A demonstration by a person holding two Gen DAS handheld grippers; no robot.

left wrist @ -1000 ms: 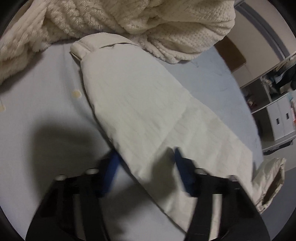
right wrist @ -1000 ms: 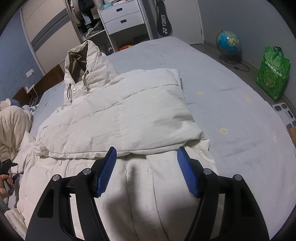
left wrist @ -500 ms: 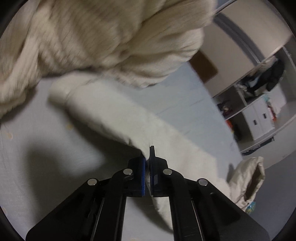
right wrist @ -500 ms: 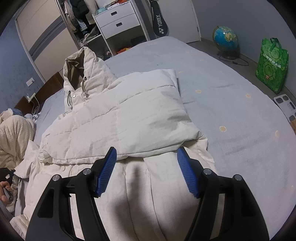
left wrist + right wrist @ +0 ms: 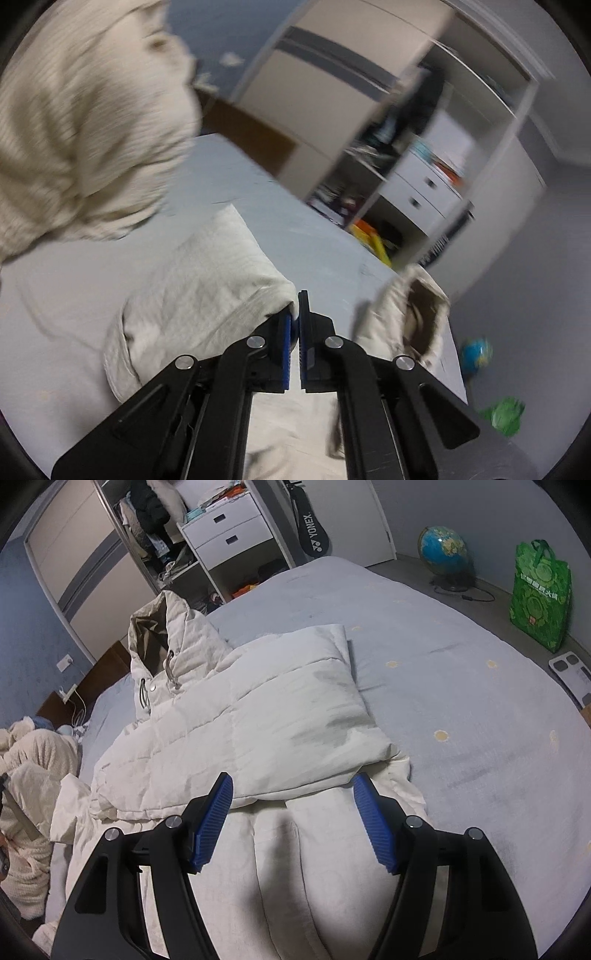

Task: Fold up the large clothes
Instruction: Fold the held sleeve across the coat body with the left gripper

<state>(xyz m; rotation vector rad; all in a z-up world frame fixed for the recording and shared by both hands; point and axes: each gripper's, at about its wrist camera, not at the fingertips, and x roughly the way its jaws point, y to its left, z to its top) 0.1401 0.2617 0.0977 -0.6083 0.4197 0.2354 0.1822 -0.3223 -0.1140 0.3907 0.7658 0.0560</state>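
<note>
Left gripper point(image 5: 295, 314) clamped on the cream puffer jacket's sleeve point(image 5: 207, 291), sleeve lifted off the grey bed point(image 5: 461, 701), right gripper point(image 5: 293, 797) jaws apart over the jacket point(image 5: 258, 716)

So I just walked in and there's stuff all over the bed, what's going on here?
A person is folding a cream puffer jacket on the grey bed. The left gripper is shut on the jacket's unfolded sleeve. The right gripper hangs open over the jacket's lower half, gripping nothing. One sleeve already lies folded across the body.

Motion-blurred wardrobe point(image 5: 388, 122), jacket hem cropped
</note>
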